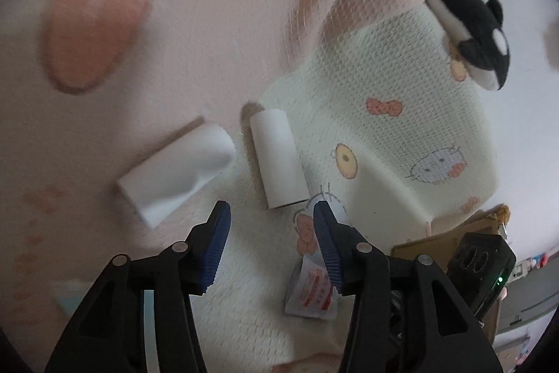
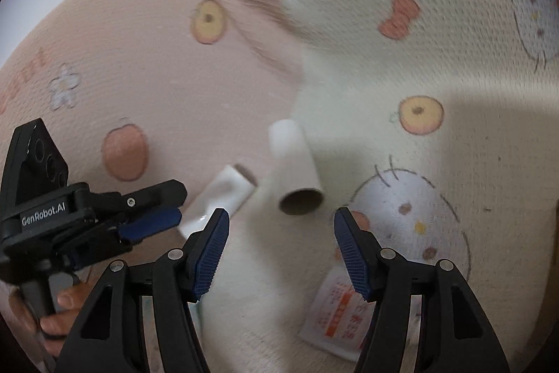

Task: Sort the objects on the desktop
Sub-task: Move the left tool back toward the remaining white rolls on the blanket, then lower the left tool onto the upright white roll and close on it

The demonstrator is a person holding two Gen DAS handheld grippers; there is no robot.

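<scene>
On a pink and cream printed blanket point(image 1: 216, 23) two white tubes lie side by side, just apart from each other. The left gripper point(image 1: 271, 242) hovers above the fabric with its blue-padded jaws spread and nothing between them; the standing-length paper tube point(image 1: 278, 159) lies just ahead of the gap, its near end close to the right finger, while the flattened white tube point(image 1: 178, 170) lies ahead and to the left, angled across the pink cloth. A small white packet with red print point(image 1: 311, 289) lies on the cream part of the blanket, partly hidden behind the left gripper's right finger. Farther off, a black and white orca plush toy point(image 1: 475, 34) rests at the edge of a folded cream section, and a brown cardboard box point(image 1: 450, 236) shows at the right rim.

In the right wrist view the right gripper point(image 2: 281, 249) is also released, fingers wide with only blanket between them. The paper tube point(image 2: 295, 159) lies ahead with its open brown end facing the camera, and the flattened white tube point(image 2: 218, 200) sits to its left, its near end partly behind the left finger. The packet point(image 2: 337, 317) lies partly under the right finger. The left gripper point(image 2: 150, 215) appears at the left edge, seen from the side, so its opening cannot be judged there
</scene>
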